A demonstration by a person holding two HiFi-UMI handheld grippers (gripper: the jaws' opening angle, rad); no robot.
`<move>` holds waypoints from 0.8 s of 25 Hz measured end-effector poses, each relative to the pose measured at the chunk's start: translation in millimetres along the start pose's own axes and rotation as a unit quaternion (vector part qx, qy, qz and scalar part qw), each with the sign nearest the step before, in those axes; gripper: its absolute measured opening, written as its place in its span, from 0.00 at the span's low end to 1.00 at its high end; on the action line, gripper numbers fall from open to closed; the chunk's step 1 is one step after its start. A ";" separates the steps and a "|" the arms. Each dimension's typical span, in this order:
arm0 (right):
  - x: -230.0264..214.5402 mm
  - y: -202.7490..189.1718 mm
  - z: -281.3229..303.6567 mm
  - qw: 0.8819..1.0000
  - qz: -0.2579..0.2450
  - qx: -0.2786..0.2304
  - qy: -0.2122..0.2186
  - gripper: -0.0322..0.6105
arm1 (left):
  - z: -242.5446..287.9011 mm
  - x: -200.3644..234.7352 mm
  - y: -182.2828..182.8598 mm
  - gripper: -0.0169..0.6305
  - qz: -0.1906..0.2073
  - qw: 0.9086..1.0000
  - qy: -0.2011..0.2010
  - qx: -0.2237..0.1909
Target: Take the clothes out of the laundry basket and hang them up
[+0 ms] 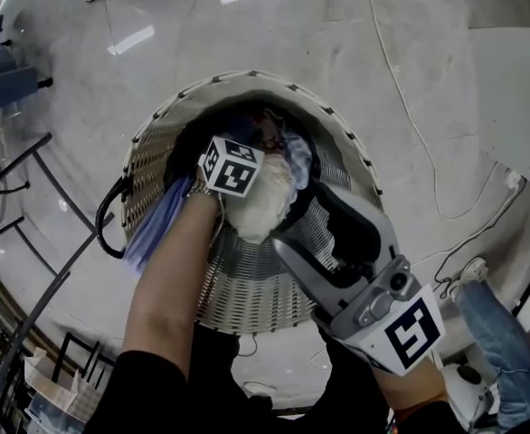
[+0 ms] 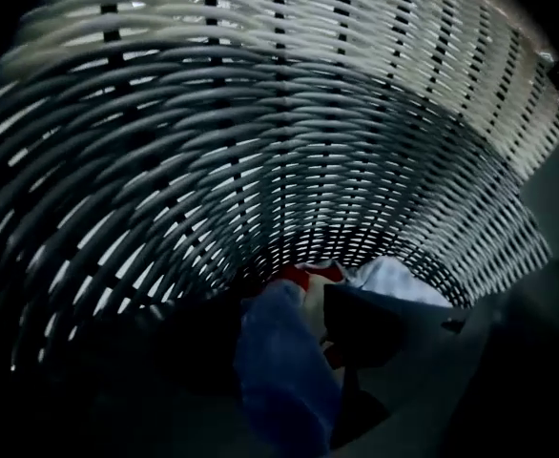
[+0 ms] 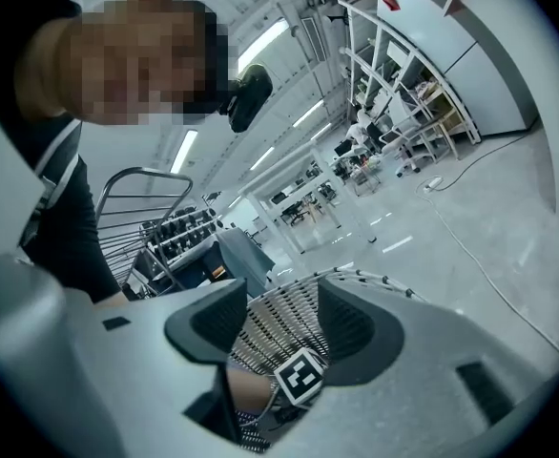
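A round wicker laundry basket (image 1: 247,283) stands on the floor below me. It holds a white fluffy garment (image 1: 263,204), dark clothes and a blue cloth (image 1: 155,226) that hangs over its left rim. My left arm reaches deep into it; only that gripper's marker cube (image 1: 231,165) shows from above. Inside, the left gripper (image 2: 281,301) looks open, with a blue garment (image 2: 281,370) lying between its jaws; its left jaw is lost in the dark. Red and white cloth (image 2: 310,277) lies beyond. My right gripper (image 1: 307,221) (image 3: 284,308) hovers open and empty over the basket's near right rim.
A white cable (image 1: 410,116) runs across the grey floor to a power strip (image 1: 471,269) at the right. Black metal rack bars (image 1: 30,242) stand at the left. Blue denim (image 1: 496,333) shows at the lower right. A wire rack (image 3: 151,227) and shelves (image 3: 403,93) stand further off.
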State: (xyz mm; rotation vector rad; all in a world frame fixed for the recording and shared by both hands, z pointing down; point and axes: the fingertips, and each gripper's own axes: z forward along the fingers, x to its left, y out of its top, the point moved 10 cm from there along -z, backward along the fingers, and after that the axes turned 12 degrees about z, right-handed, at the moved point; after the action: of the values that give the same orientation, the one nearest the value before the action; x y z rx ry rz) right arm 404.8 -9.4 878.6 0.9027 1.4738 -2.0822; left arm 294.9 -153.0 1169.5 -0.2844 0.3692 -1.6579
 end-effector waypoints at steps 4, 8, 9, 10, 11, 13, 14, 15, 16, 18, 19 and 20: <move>-3.6 -4.0 0.2 1.000 -0.003 -0.001 0.002 0.42 | 18.3 0.2 -1.6 0.42 0.027 1.000 0.005 0.008; -6.3 -7.3 0.4 1.000 -0.002 -0.002 0.003 0.42 | 24.3 3.1 -7.5 0.17 0.022 0.999 0.027 0.020; -6.3 -7.7 0.3 1.000 -0.003 -0.002 0.002 0.42 | 22.8 4.1 -8.4 0.11 0.016 0.999 0.033 0.020; -6.1 -8.0 0.0 1.000 -0.003 -0.001 0.001 0.42 | 20.4 4.8 -8.7 0.08 0.008 0.999 0.037 0.018; -5.9 -8.2 -0.1 1.000 -0.003 0.000 0.000 0.42 | 17.4 5.2 -8.5 0.07 0.001 0.999 0.039 0.014; -5.3 -7.5 0.6 1.000 -0.002 -0.003 -0.004 0.42 | 9.8 5.2 -6.9 0.07 -0.011 0.999 0.040 0.003; -4.8 -5.8 1.4 1.000 0.000 -0.008 -0.005 0.42 | 5.4 4.8 -5.3 0.06 -0.015 0.999 0.039 -0.002; -4.0 -3.4 1.8 1.000 0.001 -0.014 -0.006 0.41 | 0.4 4.3 -3.1 0.06 -0.019 0.999 0.038 -0.007; -3.1 -1.3 1.1 1.000 0.000 -0.017 -0.009 0.41 | -5.0 3.8 -0.2 0.06 -0.023 0.999 0.037 -0.011; -0.7 2.1 -2.5 1.000 -0.008 -0.017 -0.015 0.41 | -18.0 2.2 5.5 0.06 -0.027 0.999 0.036 -0.019; 1.4 3.7 -4.7 1.000 -0.010 -0.015 -0.018 0.41 | -25.6 1.2 8.0 0.06 -0.027 0.999 0.037 -0.023; 4.2 5.6 -6.8 1.000 -0.011 -0.014 -0.021 0.41 | -33.8 0.3 10.4 0.06 -0.026 0.999 0.038 -0.027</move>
State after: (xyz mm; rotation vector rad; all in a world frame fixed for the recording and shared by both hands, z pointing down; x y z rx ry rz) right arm 407.4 -4.8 870.4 0.8316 1.4940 -2.0771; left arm 291.0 -151.8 1134.4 -0.2731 0.4669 -1.7148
